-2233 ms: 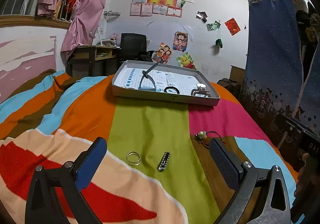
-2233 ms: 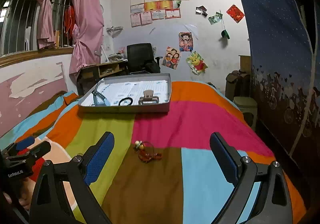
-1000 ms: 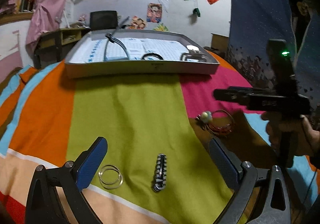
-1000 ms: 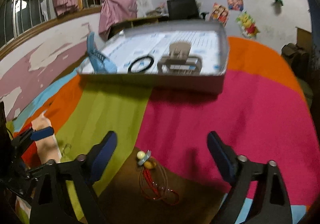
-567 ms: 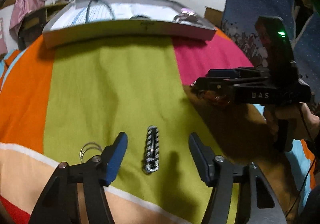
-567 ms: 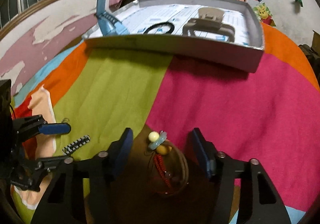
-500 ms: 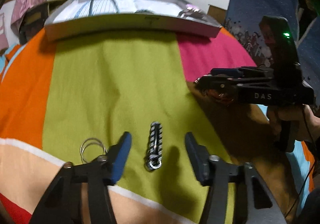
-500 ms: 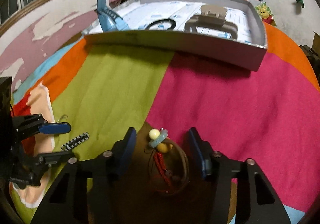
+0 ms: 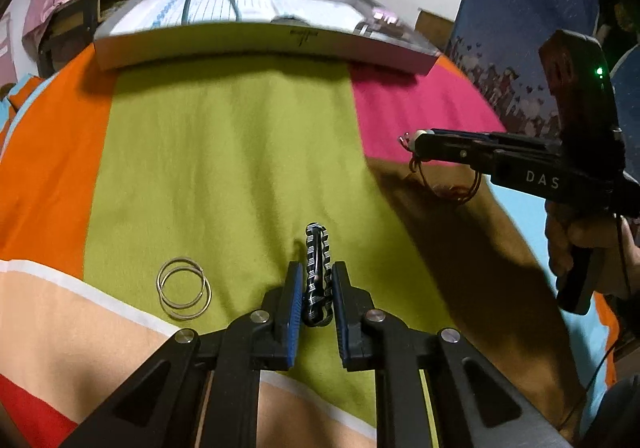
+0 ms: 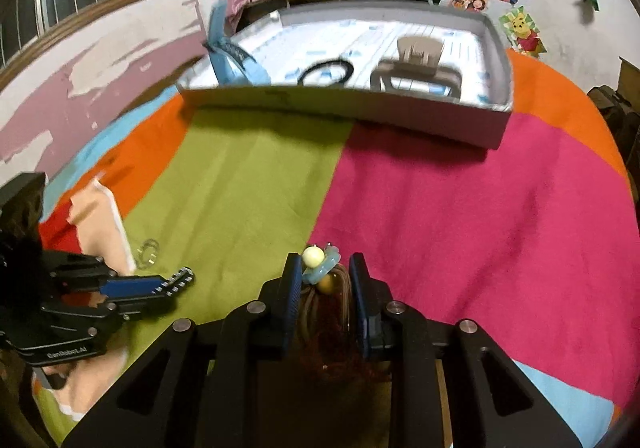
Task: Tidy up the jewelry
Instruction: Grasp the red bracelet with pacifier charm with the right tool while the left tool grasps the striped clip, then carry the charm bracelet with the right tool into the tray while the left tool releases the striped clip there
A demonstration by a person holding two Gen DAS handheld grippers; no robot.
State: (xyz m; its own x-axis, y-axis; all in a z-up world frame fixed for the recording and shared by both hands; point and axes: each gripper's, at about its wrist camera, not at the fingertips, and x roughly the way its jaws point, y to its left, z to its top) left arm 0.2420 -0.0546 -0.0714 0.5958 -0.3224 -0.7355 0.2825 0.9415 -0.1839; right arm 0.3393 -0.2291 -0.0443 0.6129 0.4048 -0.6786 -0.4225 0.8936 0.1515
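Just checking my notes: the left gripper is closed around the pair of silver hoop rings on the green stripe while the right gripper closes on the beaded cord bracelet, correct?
Not quite. The left gripper is closed around the black-and-white striped hair clip, as the left wrist view shows; the silver hoop rings lie untouched beside it on the green stripe. The right gripper is indeed on the beaded cord bracelet.

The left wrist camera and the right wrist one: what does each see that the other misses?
Only the left wrist view shows the left gripper pinching the striped hair clip up close. Only the right wrist view shows inside the tray: a blue clip, a black ring, a beige claw clip. Both show the silver hoops and the red beaded string.
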